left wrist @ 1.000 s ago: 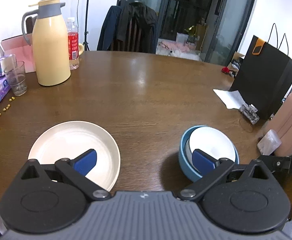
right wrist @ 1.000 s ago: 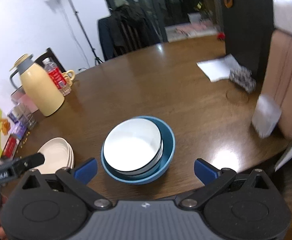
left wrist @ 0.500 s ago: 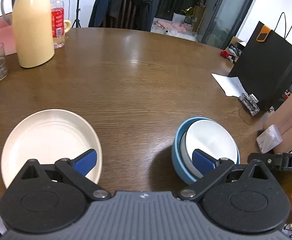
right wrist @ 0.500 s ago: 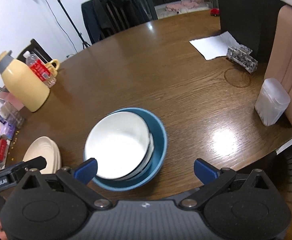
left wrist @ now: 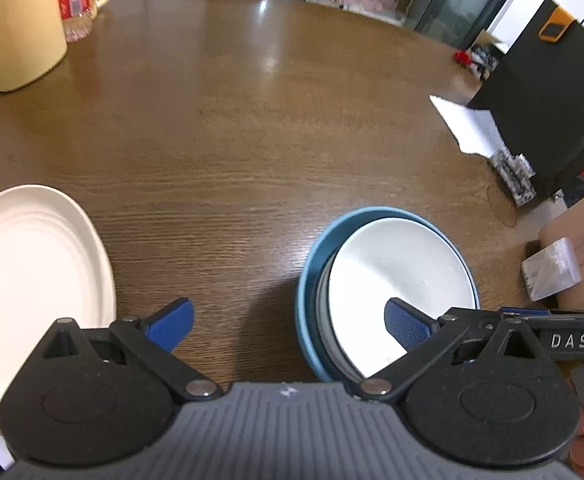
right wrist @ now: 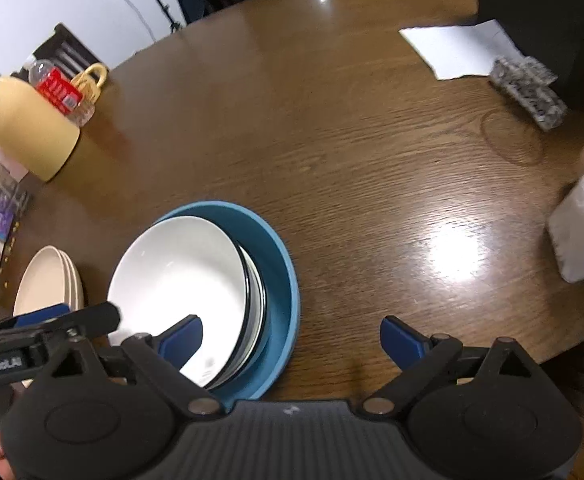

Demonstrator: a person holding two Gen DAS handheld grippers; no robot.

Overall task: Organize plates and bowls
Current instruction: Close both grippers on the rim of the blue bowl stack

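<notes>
- The left gripper (left wrist: 287, 322) hangs with its jaws wide and nothing between the pads; one blue pad sits over bare wood, the other over the white bowl (left wrist: 400, 276).
- The right gripper (right wrist: 291, 338) has its jaws closing but spread apart; the near right rim of the blue bowl (right wrist: 279, 280) lies between them, pads not touching it.
- The white bowl is nested in the blue bowl at the near edge of the round wooden table (right wrist: 332, 120).
- A stack of cream plates (left wrist: 31, 272) lies left of the bowls, well apart.
- A yellow thermos jug (right wrist: 23, 128) stands far left.
</notes>
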